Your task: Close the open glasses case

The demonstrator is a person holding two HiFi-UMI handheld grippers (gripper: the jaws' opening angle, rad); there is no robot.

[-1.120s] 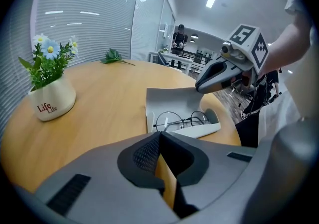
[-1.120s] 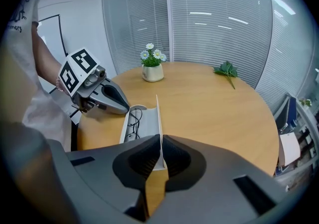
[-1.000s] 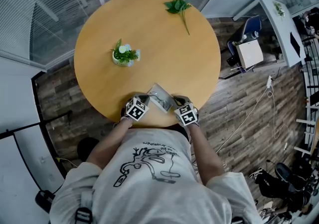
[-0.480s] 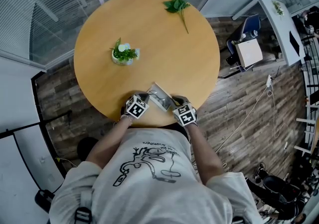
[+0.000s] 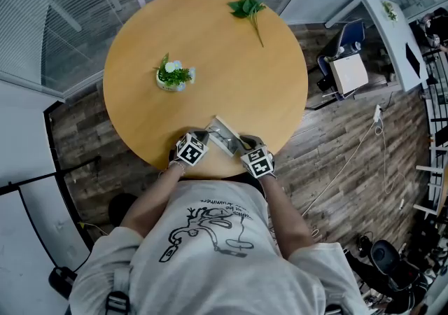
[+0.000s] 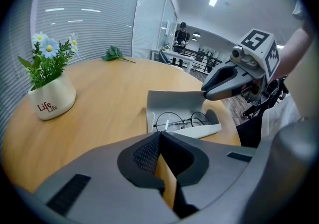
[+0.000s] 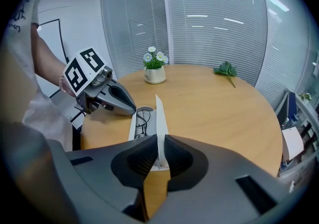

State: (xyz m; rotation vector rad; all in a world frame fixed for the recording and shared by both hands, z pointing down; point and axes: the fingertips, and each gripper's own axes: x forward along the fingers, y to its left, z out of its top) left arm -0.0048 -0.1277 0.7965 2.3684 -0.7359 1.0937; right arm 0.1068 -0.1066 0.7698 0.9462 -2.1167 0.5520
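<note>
The table (image 5: 231,75) has a smooth, wood-grained top with a soft sheen; the floor (image 5: 336,166) shows darker, rougher-looking wood planks. The glasses case (image 6: 172,106) is matt pale grey, plastic or leatherette, hard to tell which; the glasses (image 6: 182,119) have thin dark wire rims and clear lenses; the pot (image 6: 50,99) looks like smooth cream ceramic. The left gripper (image 6: 159,137) and right gripper (image 7: 158,141) are matt grey plastic; the pads (image 6: 146,152) are dark and finely ribbed.

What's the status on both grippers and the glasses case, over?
Left gripper shut, empty. Right gripper clamped on upright lid of open white glasses case. Wire-rimmed glasses inside. Nothing blocking the lid.
</note>
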